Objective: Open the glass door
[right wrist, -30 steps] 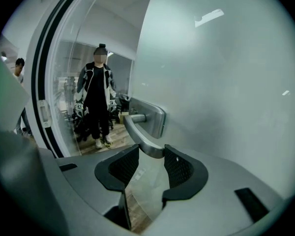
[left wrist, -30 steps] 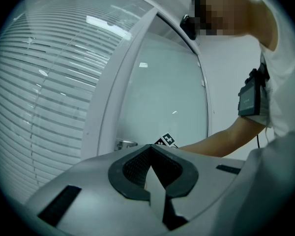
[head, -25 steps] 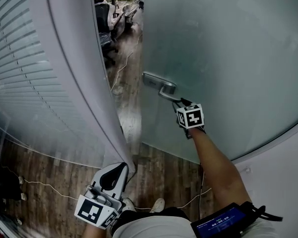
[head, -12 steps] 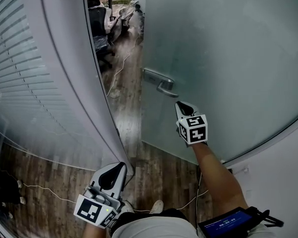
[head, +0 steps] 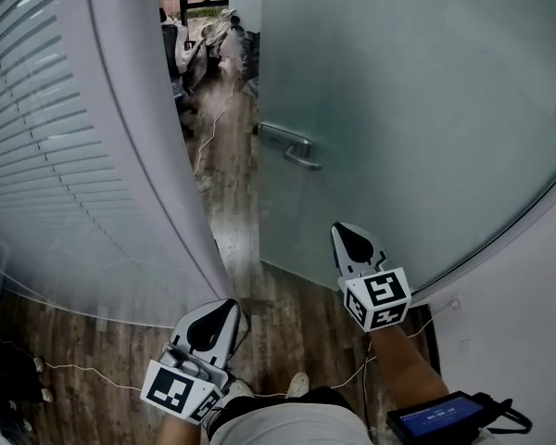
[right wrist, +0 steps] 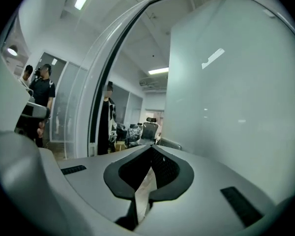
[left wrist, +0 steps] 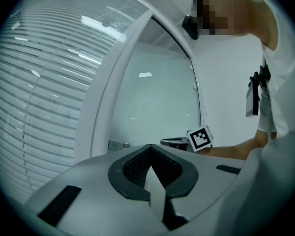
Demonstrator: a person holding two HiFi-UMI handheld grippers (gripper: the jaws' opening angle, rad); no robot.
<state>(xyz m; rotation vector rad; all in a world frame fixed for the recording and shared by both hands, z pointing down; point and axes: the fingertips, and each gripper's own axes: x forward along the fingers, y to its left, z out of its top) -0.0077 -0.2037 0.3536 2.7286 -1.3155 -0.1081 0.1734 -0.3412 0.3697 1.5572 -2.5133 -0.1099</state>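
The glass door point(head: 417, 109) is filling the upper right of the head view, frosted and standing ajar. Through the gap at its left edge the wooden floor point(head: 232, 193) is showing, running up toward office chairs point(head: 178, 49) at the top of the frame. The door's metal handle point(head: 292, 148) is sitting near that left edge, a little above the middle of the frame, with nothing touching it.

The right gripper point(head: 347, 232) is hanging in the lower middle-right of the head view, well below the handle and apart from it, its tip pointing up at the lower part of the glass. Its jaws have just been closing and are now lying together with nothing between them; the right gripper view shows the dark pads point(right wrist: 160, 168) meeting in front of the open gap, with the glass door point(right wrist: 236, 92) on the right and two people point(right wrist: 42, 90) standing at the far left.

The left gripper point(head: 222, 311) is waiting at the bottom of the head view, left of centre, just beside the foot of the white door frame point(head: 139, 137). Its jaws are also resting together and are empty, as the left gripper view shows point(left wrist: 151, 160). A wall of window blinds point(head: 32, 146) is covering the left side of the frame. A thin cable point(head: 207, 142) is trailing along the floor in the gap.
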